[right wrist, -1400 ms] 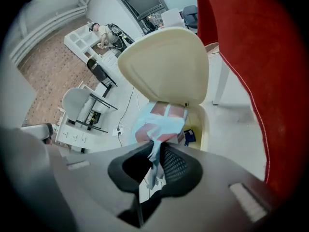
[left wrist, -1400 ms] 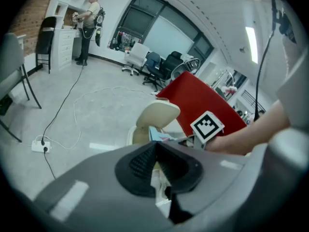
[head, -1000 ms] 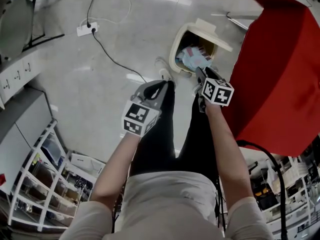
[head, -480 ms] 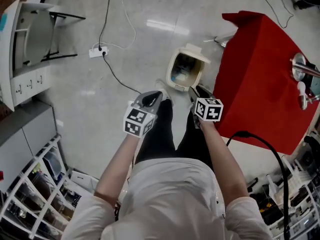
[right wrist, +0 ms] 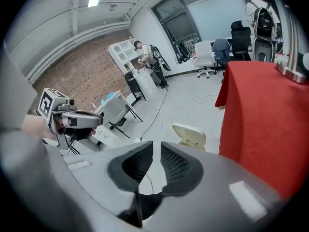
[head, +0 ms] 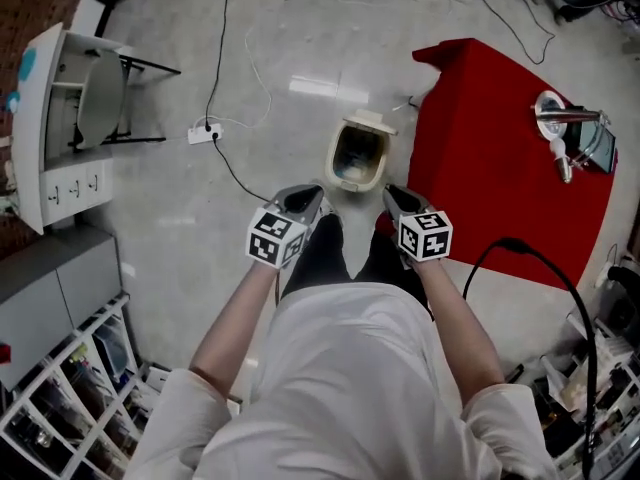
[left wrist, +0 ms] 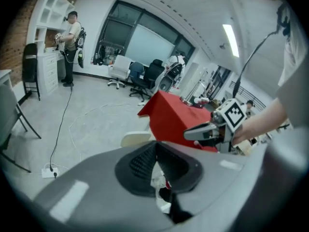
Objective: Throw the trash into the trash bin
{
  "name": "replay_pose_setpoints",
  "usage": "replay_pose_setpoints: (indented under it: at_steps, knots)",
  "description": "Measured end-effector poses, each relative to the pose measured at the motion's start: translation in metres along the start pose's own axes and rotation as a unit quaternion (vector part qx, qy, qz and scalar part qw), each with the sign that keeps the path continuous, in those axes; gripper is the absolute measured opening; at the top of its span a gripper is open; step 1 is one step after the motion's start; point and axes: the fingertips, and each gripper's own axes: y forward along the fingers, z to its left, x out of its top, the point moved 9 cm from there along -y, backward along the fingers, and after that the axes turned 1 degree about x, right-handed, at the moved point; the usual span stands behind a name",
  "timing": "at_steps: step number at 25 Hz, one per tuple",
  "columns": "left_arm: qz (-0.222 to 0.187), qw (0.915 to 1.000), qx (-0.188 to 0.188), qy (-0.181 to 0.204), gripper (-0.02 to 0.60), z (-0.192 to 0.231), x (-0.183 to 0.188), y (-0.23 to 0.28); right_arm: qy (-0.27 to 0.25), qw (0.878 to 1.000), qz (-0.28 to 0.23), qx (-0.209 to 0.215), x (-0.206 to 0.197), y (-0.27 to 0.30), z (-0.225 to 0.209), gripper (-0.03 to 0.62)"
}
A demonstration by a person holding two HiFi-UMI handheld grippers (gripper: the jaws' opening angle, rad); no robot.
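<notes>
A cream trash bin (head: 357, 156) stands on the floor with its lid tipped back and trash inside. I stand behind it and hold both grippers well above it. My left gripper (head: 303, 199) has its pads meeting at the tips, and I see nothing held. My right gripper (head: 394, 198) has just been closing; a thin slit remains between its pads, with nothing in it. The left gripper view shows the bin's lid (left wrist: 137, 138) and the right gripper (left wrist: 203, 132). From the right gripper view I can see the bin (right wrist: 189, 136) and the left gripper (right wrist: 79, 120).
A table under a red cloth (head: 500, 158) stands right of the bin with metal items on it. A power strip (head: 205, 131) and cables lie on the floor to the left, near a chair and white cabinets (head: 60, 118). A person (left wrist: 72, 33) stands far off.
Both grippers have risen away from the bin together with the head camera. The bin now looks smaller and farther below, and more of the red table shows.
</notes>
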Motion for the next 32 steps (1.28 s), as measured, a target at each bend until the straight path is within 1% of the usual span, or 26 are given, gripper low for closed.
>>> replay_pose_setpoints:
  at_steps: [5, 8, 11, 17, 24, 28, 32]
  knots:
    - [-0.006, 0.9999, -0.008, 0.008, 0.004, -0.022, 0.010, -0.018, -0.014, 0.999, -0.035, 0.000, 0.016, -0.039, 0.013, 0.026]
    - [-0.019, 0.9997, -0.011, 0.007, 0.005, -0.036, 0.019, -0.032, -0.028, 0.998, -0.054, -0.003, 0.024, -0.063, 0.020, 0.003]
    - [-0.031, 0.9993, -0.014, 0.013, 0.005, -0.047, 0.028, -0.045, -0.040, 0.997, -0.067, 0.005, 0.031, -0.083, 0.029, 0.002]
    - [-0.044, 0.9986, -0.013, 0.025, 0.005, -0.059, 0.043, -0.056, -0.053, 0.995, -0.072, 0.032, 0.039, -0.106, 0.035, 0.002]
    - [-0.049, 0.9984, -0.009, 0.029, 0.005, -0.069, 0.051, -0.056, -0.049, 0.994, -0.083, 0.049, 0.045, -0.122, 0.023, 0.000]
    - [-0.050, 0.9983, -0.007, 0.029, 0.005, -0.074, 0.052, -0.056, -0.047, 0.994, -0.083, 0.050, 0.046, -0.128, 0.016, 0.000]
    - [-0.056, 0.9983, -0.001, 0.019, 0.005, -0.075, 0.052, -0.055, -0.049, 0.994, -0.081, 0.049, 0.047, -0.130, 0.014, 0.000]
